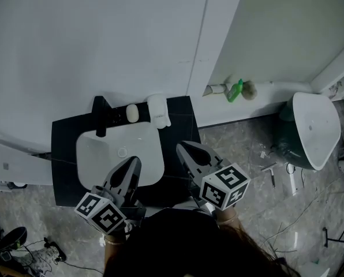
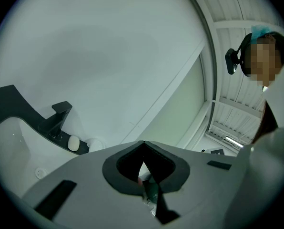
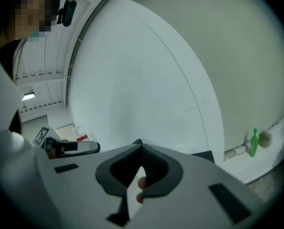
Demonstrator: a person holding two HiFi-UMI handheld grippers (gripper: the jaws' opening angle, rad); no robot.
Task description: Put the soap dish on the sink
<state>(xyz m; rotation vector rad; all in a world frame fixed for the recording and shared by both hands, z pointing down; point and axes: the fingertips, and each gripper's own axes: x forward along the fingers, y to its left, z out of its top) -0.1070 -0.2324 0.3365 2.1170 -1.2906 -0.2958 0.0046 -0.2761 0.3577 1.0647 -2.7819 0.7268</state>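
- Soap dish [image 1: 158, 109] is noted on the dark worktop [image 1: 182, 120], behind the sink [image 1: 100, 154] and right of the faucet [image 1: 101, 115].
- Left tongs [image 1: 135, 160] and right tongs [image 1: 182, 148] are pressed together and empty; the dish lies beyond both tips, untouched.

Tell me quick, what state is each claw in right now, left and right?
Left claw: closed, holding nothing.
Right claw: closed, holding nothing.

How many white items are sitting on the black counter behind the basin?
2. A small oval one just right of the faucet, and a larger one beside it, further right. None seems hidden there.
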